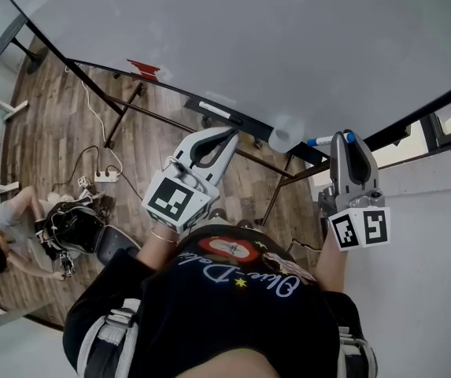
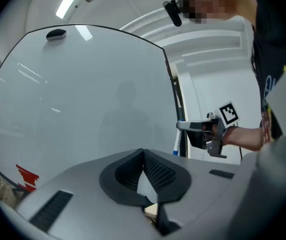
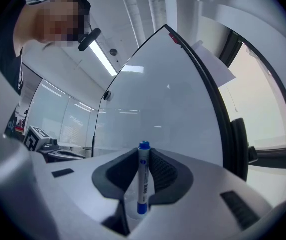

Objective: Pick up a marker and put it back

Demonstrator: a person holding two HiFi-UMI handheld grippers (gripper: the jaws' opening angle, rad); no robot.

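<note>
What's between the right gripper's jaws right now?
A white marker with blue ends stands upright, clamped in the right gripper. The pads hide where they press its barrel; the whiteboard shows behind.

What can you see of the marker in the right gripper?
The marker is a slim white barrel, plastic by its look, with blue print and blue at both ends. The right gripper is shut on its middle, a pad pressing each side, so it lies crosswise to the jaws, both ends sticking out, in front of the whiteboard.

Glossy, smooth whiteboard (image 1: 249,46); wood-plank floor (image 1: 52,128) — matt grey plastic right gripper (image 3: 143,156).
</note>
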